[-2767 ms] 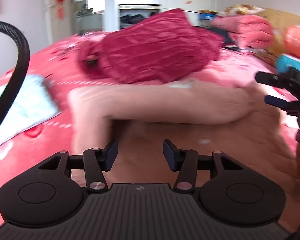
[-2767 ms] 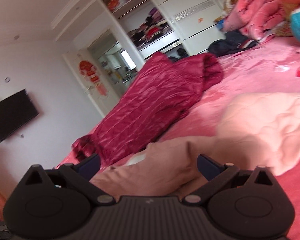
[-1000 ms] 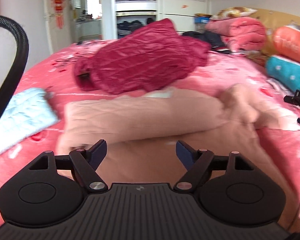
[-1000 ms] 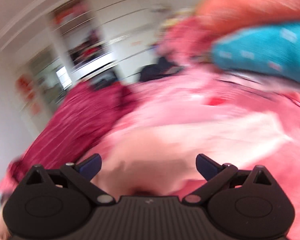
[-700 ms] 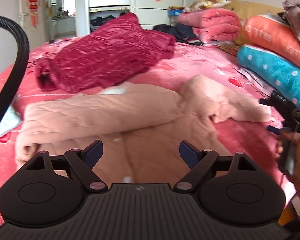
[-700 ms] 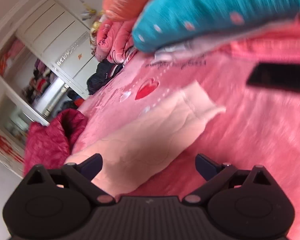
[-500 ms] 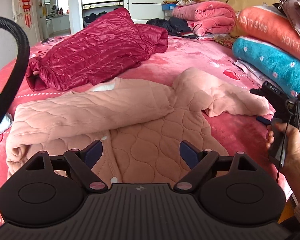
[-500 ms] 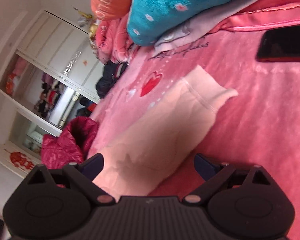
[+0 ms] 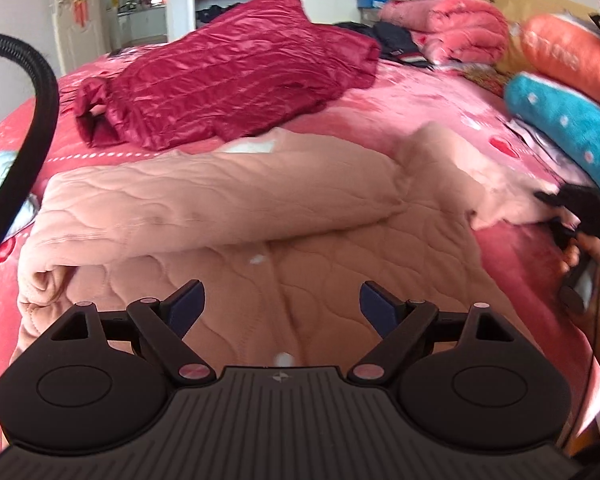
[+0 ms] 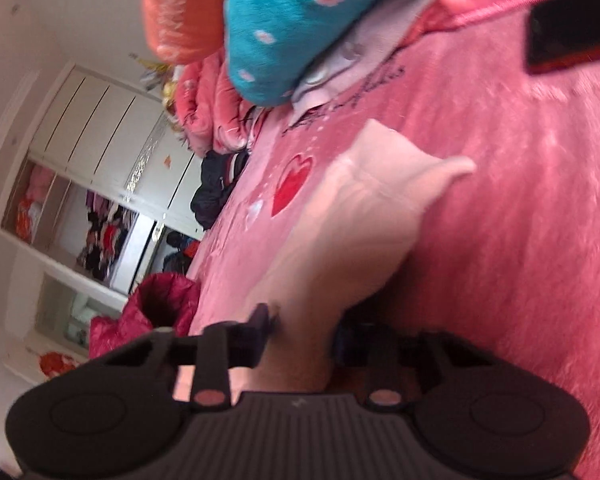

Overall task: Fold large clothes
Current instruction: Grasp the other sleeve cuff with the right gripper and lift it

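While my left tool [image 9: 280, 304] hangs spread wide over the pink quilted garment [image 9: 260, 248] lying half-folded on the bed [image 9: 400, 108], my right tool [image 10: 300, 336] has dropped onto the sleeve [image 10: 360, 216] and is closing, the fabric now between its jaws where half a second ago they stood wide apart. That gives me a hold to carry the sleeve across the body. Only the right view shows this pinch; the left view shows the whole garment and the red jacket [image 9: 228, 76] beyond.
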### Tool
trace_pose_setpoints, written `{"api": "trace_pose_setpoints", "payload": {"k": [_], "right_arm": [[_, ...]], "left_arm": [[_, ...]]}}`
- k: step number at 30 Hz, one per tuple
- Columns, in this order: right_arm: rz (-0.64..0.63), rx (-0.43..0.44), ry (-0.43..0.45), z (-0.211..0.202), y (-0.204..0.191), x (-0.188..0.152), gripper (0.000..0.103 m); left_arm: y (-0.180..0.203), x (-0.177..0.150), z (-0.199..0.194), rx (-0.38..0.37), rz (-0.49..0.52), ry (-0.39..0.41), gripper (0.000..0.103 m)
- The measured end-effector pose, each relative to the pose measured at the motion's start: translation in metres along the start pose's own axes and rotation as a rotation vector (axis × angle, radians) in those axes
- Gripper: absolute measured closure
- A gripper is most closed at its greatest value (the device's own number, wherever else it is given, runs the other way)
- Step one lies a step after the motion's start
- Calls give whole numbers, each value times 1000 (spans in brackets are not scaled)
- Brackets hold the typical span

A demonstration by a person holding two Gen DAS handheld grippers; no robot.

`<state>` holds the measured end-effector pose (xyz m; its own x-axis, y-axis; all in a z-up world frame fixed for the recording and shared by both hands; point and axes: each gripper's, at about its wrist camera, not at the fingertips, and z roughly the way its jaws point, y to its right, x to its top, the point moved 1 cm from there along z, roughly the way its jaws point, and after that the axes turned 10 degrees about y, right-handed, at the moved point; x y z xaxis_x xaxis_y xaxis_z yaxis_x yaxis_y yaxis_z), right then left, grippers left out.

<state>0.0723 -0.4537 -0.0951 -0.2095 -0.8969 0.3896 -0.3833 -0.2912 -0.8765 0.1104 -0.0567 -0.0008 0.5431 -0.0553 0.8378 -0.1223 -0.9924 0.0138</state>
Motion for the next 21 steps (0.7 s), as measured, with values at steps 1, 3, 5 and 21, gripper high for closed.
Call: {"api": "trace_pose_setpoints", "payload": {"k": [1, 3, 5, 21], "right_arm": [[15, 6, 1, 0, 1, 2, 86], [19, 15, 10, -4, -2, 4, 93], [-13, 38, 33, -11, -14, 6, 95], [-666, 304, 82, -74, -224, -42, 95]], "left_arm": [[-6, 1, 2, 7, -17, 7, 0], [-20, 5, 4, 13, -50, 25, 0], [-35, 7, 4, 17, -83, 47, 0], [-151, 26, -1, 20, -327, 294, 0]]}}
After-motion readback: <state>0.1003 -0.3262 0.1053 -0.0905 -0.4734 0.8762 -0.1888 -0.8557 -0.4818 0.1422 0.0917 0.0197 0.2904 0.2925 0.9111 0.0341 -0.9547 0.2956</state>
